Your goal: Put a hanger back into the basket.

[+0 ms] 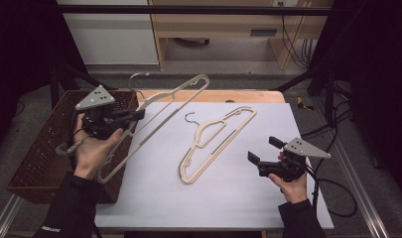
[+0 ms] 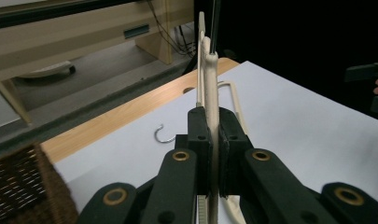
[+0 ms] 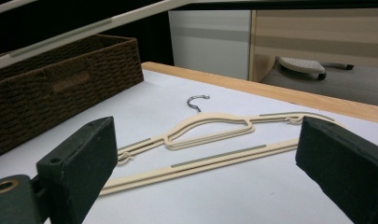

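Your left claw is clamped on a cream hanger, holding it tilted in the air over the left edge of the white worktop, beside a brown wicker basket. Your right claw stands wide with nothing between its pads, low over the worktop's right side. A second cream hanger lies flat mid-worktop, between the two claws.

— What stands on the left of the worktop?
— A dark woven basket, at its left edge. A white sheet covers the wooden top; behind, pale wooden furniture.
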A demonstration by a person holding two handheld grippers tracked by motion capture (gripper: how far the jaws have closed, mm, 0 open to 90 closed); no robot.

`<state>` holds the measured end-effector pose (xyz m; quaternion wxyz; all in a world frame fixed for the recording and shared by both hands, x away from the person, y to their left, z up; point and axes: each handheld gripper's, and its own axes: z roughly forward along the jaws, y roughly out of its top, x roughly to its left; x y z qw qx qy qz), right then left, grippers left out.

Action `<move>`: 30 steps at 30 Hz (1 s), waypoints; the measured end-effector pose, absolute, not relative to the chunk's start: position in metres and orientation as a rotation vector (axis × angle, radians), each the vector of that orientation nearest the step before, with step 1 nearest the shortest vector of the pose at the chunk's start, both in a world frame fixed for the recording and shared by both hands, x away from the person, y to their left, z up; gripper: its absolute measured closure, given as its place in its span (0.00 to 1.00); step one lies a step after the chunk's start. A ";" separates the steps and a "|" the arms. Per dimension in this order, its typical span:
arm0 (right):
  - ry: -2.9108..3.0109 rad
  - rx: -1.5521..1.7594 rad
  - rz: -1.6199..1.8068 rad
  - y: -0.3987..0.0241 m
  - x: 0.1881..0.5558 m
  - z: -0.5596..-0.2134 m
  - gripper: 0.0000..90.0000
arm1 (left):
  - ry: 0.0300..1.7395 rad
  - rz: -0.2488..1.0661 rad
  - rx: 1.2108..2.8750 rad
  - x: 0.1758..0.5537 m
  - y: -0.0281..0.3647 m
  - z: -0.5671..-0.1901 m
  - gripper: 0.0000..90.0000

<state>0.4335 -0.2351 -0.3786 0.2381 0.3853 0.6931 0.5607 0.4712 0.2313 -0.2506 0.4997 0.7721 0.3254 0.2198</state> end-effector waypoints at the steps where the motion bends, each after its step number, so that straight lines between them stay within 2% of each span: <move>1: 1.900 1.054 1.534 -0.235 0.434 -0.379 0.06 | 0.793 0.543 1.873 0.471 0.237 -0.249 0.95; 13: 1.908 1.051 1.516 -0.239 0.433 -0.382 0.03 | 0.846 0.619 1.832 0.472 0.304 -0.245 0.95; 30: 1.906 1.060 1.505 -0.242 0.434 -0.384 0.03 | 0.905 0.688 1.819 0.485 0.370 -0.260 0.95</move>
